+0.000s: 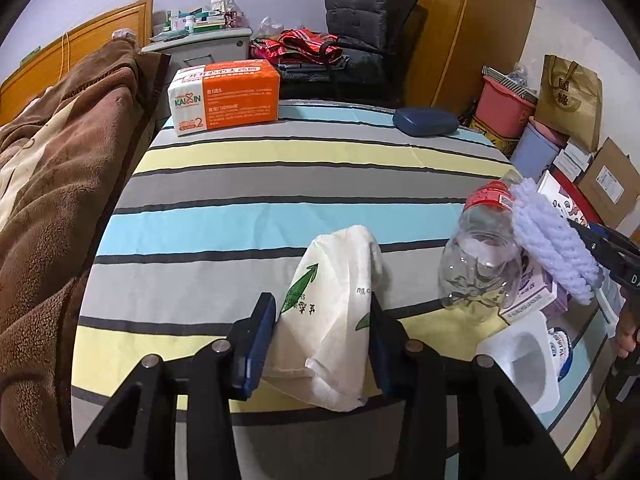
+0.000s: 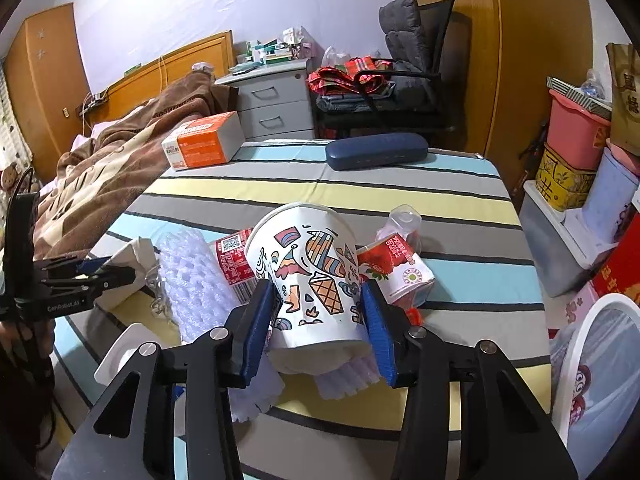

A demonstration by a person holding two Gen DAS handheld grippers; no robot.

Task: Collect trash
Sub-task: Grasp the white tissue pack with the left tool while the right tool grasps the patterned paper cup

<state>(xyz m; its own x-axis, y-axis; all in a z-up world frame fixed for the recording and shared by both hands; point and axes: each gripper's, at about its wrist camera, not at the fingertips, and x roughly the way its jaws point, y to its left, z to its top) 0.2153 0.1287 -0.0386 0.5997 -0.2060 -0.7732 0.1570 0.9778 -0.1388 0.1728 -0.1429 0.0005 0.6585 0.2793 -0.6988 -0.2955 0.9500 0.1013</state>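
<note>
My left gripper (image 1: 322, 322) is shut on a crumpled white paper bag (image 1: 340, 312) with green arrows, just above the striped table (image 1: 280, 184). My right gripper (image 2: 320, 304) is shut on a patterned paper cup (image 2: 308, 276), held upside down over the trash pile. Beside the cup lie a clear plastic bottle with a red label (image 2: 234, 258), a lilac foam net sleeve (image 2: 192, 280) and a strawberry carton (image 2: 396, 270). In the left wrist view the bottle (image 1: 480, 256) and foam sleeve (image 1: 548, 240) lie to the right, with a white plastic tray (image 1: 528, 360).
An orange tissue pack (image 1: 224, 96) and a dark blue glasses case (image 1: 424, 120) lie at the table's far edge. A bed with a brown blanket (image 1: 60, 184) is on the left. A white bin rim (image 2: 588, 344) stands at the right, with boxes and tubs (image 2: 576, 140) behind it.
</note>
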